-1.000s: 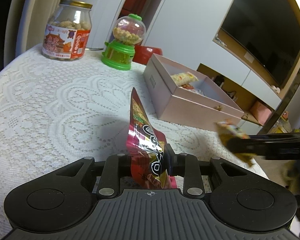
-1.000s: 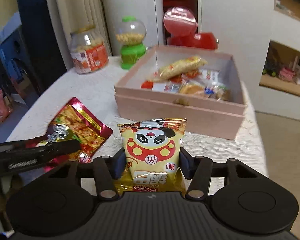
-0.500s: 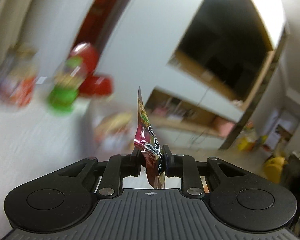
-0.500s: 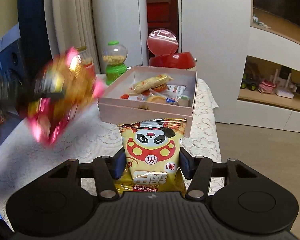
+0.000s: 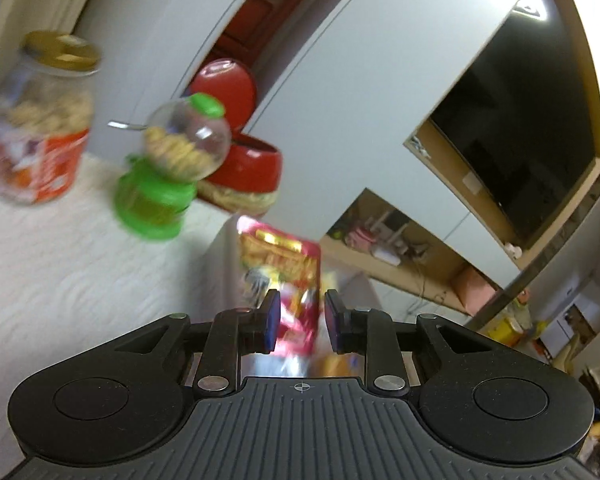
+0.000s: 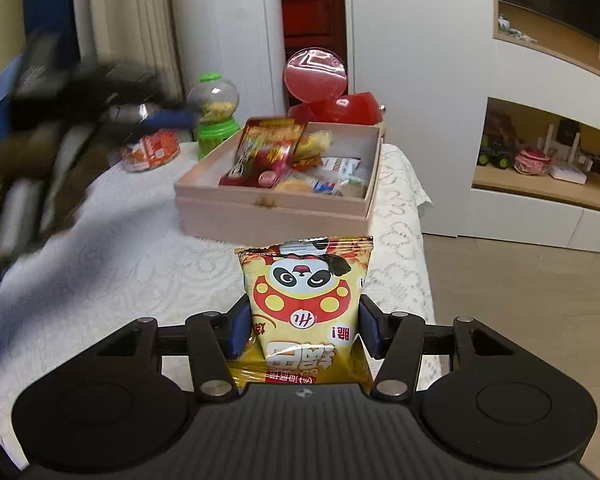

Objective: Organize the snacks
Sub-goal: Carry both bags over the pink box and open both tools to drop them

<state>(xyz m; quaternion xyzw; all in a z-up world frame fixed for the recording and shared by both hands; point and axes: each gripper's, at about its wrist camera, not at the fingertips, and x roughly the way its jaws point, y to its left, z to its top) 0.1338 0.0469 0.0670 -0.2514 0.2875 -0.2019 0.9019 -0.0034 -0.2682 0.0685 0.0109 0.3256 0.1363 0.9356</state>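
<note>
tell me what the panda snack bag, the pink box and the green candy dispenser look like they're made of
Panda snack bag: glossy printed plastic or foil film, judging by its sheen and crimped top seal. Pink box: probably matte cardboard, with flat, thin, straight walls and no shine. Green candy dispenser: clear globe showing the contents, with opaque green base and cap, likely plastic; glass can't be ruled out for the globe.

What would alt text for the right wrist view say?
The right gripper holds a yellow panda snack bag above a lace-covered table. Beyond it, an open pink box holds a red snack packet and other snacks.
</note>
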